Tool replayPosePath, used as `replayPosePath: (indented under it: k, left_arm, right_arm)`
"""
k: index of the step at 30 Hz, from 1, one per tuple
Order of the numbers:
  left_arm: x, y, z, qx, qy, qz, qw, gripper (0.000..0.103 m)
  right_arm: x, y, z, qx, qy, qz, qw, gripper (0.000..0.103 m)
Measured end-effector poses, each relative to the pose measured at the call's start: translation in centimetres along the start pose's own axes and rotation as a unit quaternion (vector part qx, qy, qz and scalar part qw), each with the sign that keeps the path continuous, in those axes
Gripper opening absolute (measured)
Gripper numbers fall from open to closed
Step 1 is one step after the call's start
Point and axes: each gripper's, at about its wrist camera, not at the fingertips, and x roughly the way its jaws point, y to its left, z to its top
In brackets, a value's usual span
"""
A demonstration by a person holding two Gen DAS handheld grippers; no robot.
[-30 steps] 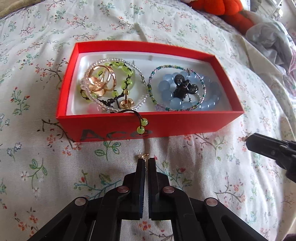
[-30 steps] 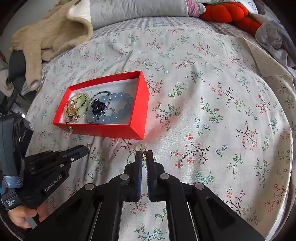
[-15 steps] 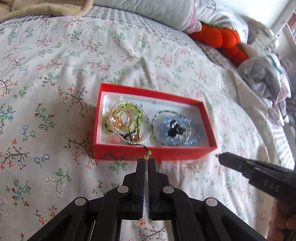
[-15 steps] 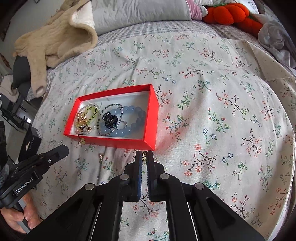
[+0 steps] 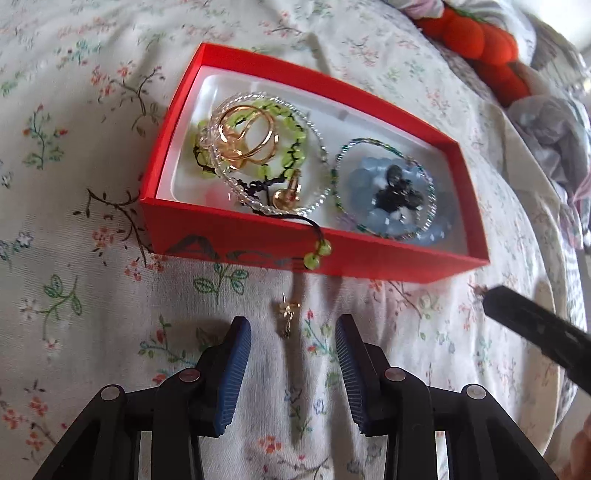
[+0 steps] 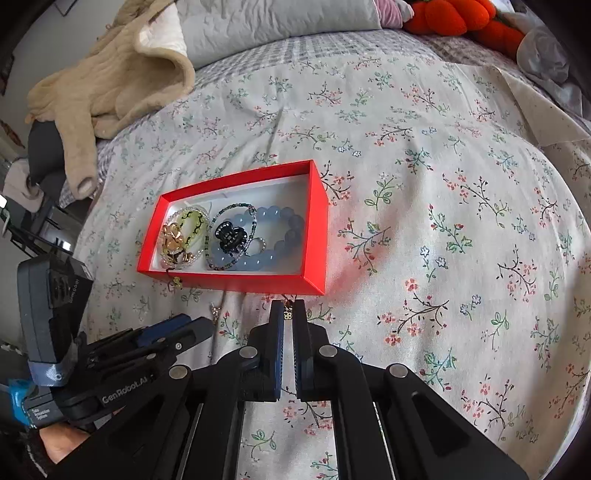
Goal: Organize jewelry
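A red box point(image 5: 258, 254) point(image 6: 317, 229) on the floral bedspread holds bracelets, gold rings, a green bead bracelet point(image 5: 280, 140) and a black hair clip point(image 5: 399, 192) point(image 6: 229, 234). A small gold earring point(image 5: 288, 314) point(image 6: 215, 310) lies on the bedspread just in front of the box. My left gripper point(image 5: 291, 332) point(image 6: 199, 325) is open, its fingers on either side of the earring, not touching it. My right gripper point(image 6: 288, 314) is shut on a second small gold earring point(image 6: 288, 313), close to the box's near corner; its tip shows in the left wrist view point(image 5: 495, 295).
Green beads on a black cord point(image 5: 317, 254) hang over the box's front wall. A beige garment point(image 6: 110, 81) and a grey pillow point(image 6: 277, 26) lie at the head of the bed. An orange plush point(image 6: 461, 18) and grey cloth point(image 5: 554, 133) lie at the far right.
My left gripper has opened and moved down close to the bedspread; the gold earring it held now lies between its fingers. My right gripper stays shut on its earring and has come nearer the box.
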Motion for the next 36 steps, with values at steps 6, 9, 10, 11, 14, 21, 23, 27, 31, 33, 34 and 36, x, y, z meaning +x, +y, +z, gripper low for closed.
replayPosePath:
  k: [6, 9, 10, 11, 14, 21, 23, 27, 31, 33, 34, 36]
  left_arm:
    - [1.3, -0.5, 0.1, -0.017, -0.007, 0.031, 0.9994, 0.019]
    - [1.7, -0.8, 0.1, -0.015, -0.003, 0.034, 0.9993, 0.006]
    - [1.9, -1.0, 0.1, -0.012, 0.001, 0.035, 0.9993, 0.006]
    - [1.9, -1.1, 0.1, -0.009, 0.000, 0.039, 0.9992, 0.006]
    - [1.8, -1.4, 0.2, -0.002, -0.001, 0.041, 0.9992, 0.006]
    - [0.7, -1.7, 0.2, 0.003, -0.005, 0.027, 0.9996, 0.006]
    - [0.0, -1.6, 0.1, 0.008, -0.010, 0.023, 0.9997, 0.006]
    - [-1.8, -1.7, 0.0, 0.016, -0.024, 0.011, 0.9995, 0.006]
    - [-3.6, -1.6, 0.0, 0.025, -0.038, 0.001, 0.9989, 0.006]
    - [-4.6, -1.7, 0.0, 0.029, -0.049, -0.006, 0.9983, 0.006]
    - [-4.9, -1.7, 0.1, 0.030, -0.055, -0.010, 0.9980, 0.006]
    - [-5.8, -1.9, 0.3, 0.032, -0.072, -0.018, 0.9968, 0.006]
  right_arm:
    - [0.1, -0.4, 0.0, 0.004, 0.002, 0.000, 1.000, 0.004]
    - [0.0, -0.6, 0.0, 0.005, 0.003, 0.002, 1.000, 0.004]
    - [0.0, -0.6, -0.1, 0.005, 0.002, 0.002, 1.000, 0.004]
    - [0.0, -0.7, -0.1, 0.005, 0.002, 0.002, 1.000, 0.004]
    - [-0.2, -0.9, -0.1, 0.003, 0.002, -0.001, 1.000, 0.004]
    - [-0.4, -1.3, -0.2, 0.008, 0.000, -0.002, 1.000, 0.004]
    - [-0.5, -1.1, -0.2, 0.008, -0.001, -0.001, 1.000, 0.004]
    - [-0.5, -0.7, -0.1, 0.005, -0.003, 0.001, 1.000, 0.004]
    - [-0.4, 0.0, 0.1, 0.001, -0.003, 0.004, 1.000, 0.004]
    - [-0.3, 0.4, 0.2, -0.001, -0.005, 0.006, 1.000, 0.004]
    - [-0.3, 0.6, 0.2, -0.001, -0.006, 0.008, 1.000, 0.004]
    - [-0.3, 0.9, 0.3, -0.001, -0.009, 0.010, 1.000, 0.004]
